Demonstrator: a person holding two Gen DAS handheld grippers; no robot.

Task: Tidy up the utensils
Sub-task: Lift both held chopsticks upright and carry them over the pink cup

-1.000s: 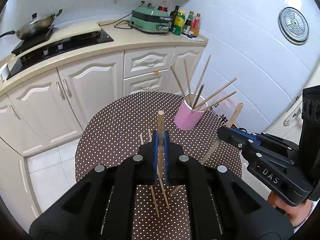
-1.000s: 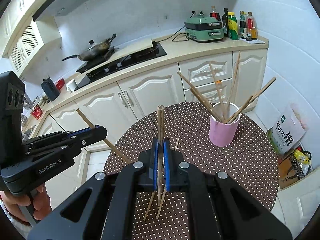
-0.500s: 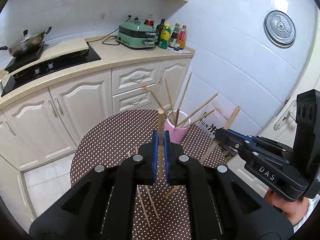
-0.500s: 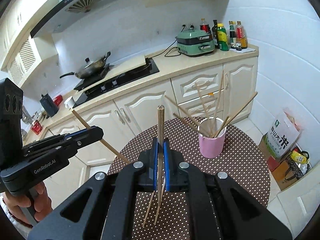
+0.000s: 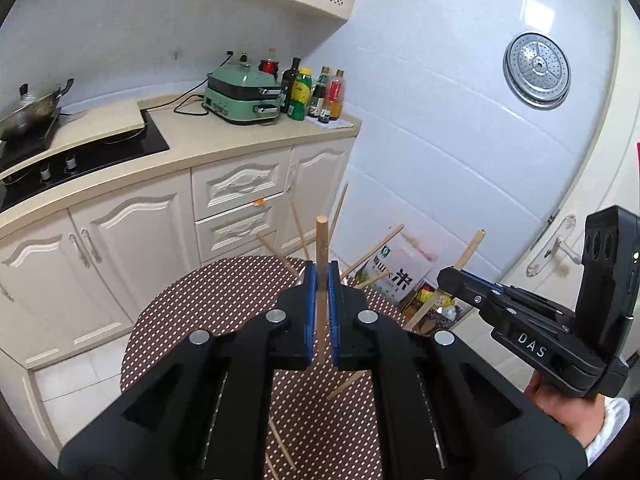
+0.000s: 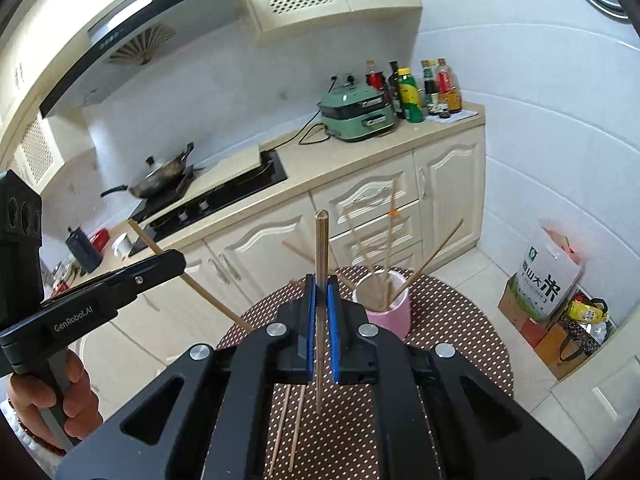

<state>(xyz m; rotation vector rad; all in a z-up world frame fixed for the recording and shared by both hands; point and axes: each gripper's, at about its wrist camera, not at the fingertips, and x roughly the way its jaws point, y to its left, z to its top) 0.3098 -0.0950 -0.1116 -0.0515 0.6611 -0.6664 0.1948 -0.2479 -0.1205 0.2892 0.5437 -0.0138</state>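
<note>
The left gripper [image 5: 321, 280] was clamped on one chopstick [image 5: 321, 240]. The right gripper [image 6: 321, 292] pinched another chopstick [image 6: 321, 240]. To their right, the pink cup [image 6: 390, 312] with chopsticks stood on the dotted table [image 6: 460, 320].

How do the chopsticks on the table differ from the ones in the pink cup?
The two loose chopsticks lie flat on the dotted tablecloth, side by side and nearly parallel; the chopsticks in the pink cup stand on end. The loose pair sits just below the right gripper; the cup's chopsticks are farther off and fan out at different angles. Both sets are thin, light wood.
</note>
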